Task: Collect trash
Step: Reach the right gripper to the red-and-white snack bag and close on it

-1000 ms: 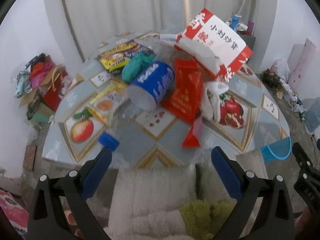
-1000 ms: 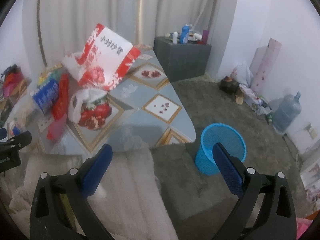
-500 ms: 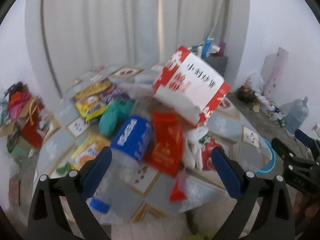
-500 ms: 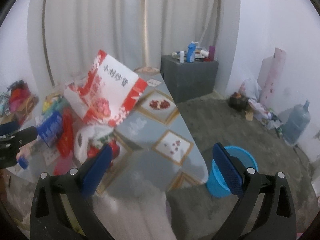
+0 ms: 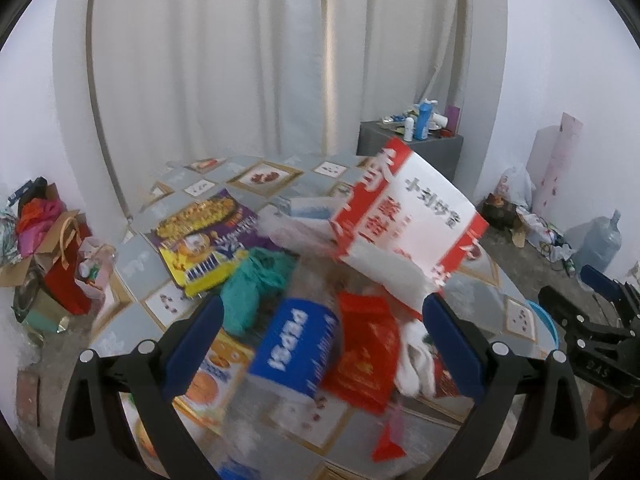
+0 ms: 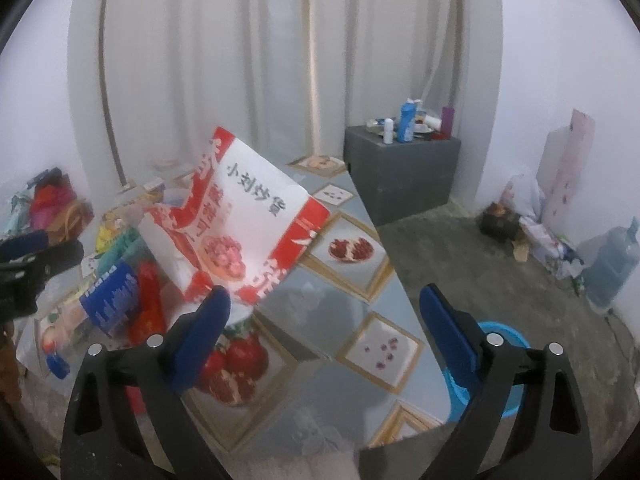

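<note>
Both grippers hang over a table (image 5: 276, 176) strewn with trash, and neither holds anything. The left gripper (image 5: 320, 344) has its 2 blue jaws spread wide, with a blue-labelled bottle (image 5: 298, 354) and a red packet (image 5: 366, 360) lying on the table in the gap between them, untouched. The right gripper (image 6: 322, 330) is also wide open, its jaws having just closed in slightly, with only bare tabletop between them. The left view shows most of the litter: a yellow and purple bag (image 5: 204, 236), a teal wad (image 5: 256, 284), an orange wrapper (image 5: 218, 372), a white crumpled bag (image 5: 416, 360) and a big red and white bag (image 5: 408, 224) standing tilted above the heap. The right view shows that same big bag from the other side, left of centre, and the bottle at the left edge. Only the right view shows the blue bin (image 6: 490, 368) plainly, on the floor just beside the table's edge, partly behind the right jaw; the left view catches just a sliver of its rim. Each view catches the other gripper at its edge. A grey cabinet (image 6: 400, 172) with bottles on it stands by the curtain (image 6: 280, 60).
</note>
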A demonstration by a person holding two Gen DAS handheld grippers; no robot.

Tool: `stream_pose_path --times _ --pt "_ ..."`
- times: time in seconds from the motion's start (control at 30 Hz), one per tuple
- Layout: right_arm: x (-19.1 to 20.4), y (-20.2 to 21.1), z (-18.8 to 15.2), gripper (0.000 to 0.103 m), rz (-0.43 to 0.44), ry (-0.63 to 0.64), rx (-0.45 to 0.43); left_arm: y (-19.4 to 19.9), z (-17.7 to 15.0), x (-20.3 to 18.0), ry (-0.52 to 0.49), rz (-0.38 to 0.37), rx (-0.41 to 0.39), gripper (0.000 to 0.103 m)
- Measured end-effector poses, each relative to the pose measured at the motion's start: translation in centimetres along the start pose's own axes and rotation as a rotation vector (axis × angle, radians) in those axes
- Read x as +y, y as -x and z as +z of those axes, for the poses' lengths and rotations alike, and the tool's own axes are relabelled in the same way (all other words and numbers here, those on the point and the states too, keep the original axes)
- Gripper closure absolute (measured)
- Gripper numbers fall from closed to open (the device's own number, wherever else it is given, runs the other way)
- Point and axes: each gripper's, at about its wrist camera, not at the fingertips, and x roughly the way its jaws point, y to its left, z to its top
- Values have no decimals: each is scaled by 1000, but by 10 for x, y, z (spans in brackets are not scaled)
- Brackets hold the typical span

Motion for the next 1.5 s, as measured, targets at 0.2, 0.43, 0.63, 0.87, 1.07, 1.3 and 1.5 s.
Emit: stream_pose_path --times 0.2,0.43,0.63,0.87,1.07,1.3,1.5 --pt "19 -15 19 24 62 50 -28 -12 27 20 -26 14 -28 6" --pt "49 -30 36 31 169 104 -40 -36 50 42 0 -7 -1 18" --pt "68 -41 41 37 265 148 -16 -64 60 53 57 -57 66 32" --pt "85 -48 39 43 342 213 13 -93 60 54 91 -96 144 43" --pt "96 -58 33 43 387 259 51 -109 59 53 101 -100 190 48" --pt "101 -74 27 51 403 273 92 -118 58 53 106 -87 221 64" --pt "99 -81 26 61 414 259 122 -118 56 53 113 -80 221 78"
